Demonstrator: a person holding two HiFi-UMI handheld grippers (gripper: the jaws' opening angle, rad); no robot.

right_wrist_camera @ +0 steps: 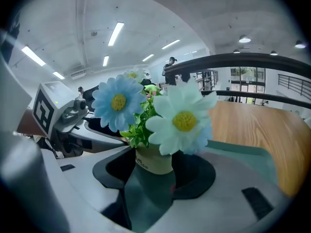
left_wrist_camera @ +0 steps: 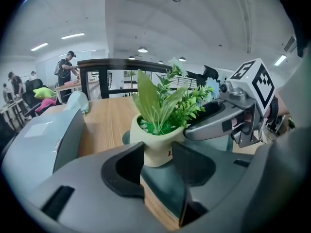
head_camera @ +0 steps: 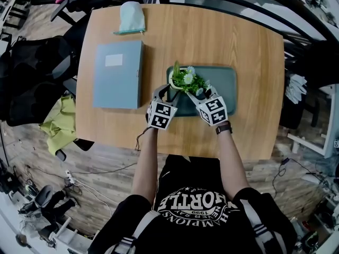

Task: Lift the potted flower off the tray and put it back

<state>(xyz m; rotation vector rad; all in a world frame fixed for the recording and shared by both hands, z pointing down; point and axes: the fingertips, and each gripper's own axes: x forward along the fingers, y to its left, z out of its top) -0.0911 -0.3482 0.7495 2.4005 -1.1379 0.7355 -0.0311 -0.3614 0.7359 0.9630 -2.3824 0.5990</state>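
Note:
A cream pot (head_camera: 173, 82) of green leaves and pale blue daisies stands over the left end of the teal tray (head_camera: 225, 83) on the wooden table. My left gripper (head_camera: 168, 90) comes at the pot from the near left and my right gripper (head_camera: 204, 94) from the near right. In the left gripper view the pot (left_wrist_camera: 155, 147) sits between the dark cupped pads of the left gripper (left_wrist_camera: 158, 166), with the right gripper's finger (left_wrist_camera: 214, 123) against its rim. The right gripper (right_wrist_camera: 153, 171) likewise clasps the pot (right_wrist_camera: 154, 161). I cannot tell whether the pot's base touches the tray.
A blue-grey file box (head_camera: 119, 74) lies left of the tray. At the table's far edge sits a pale teal pouch (head_camera: 131, 16). A black railing (left_wrist_camera: 121, 62) runs behind the table. Chairs and a green cloth (head_camera: 58, 123) are off the left side.

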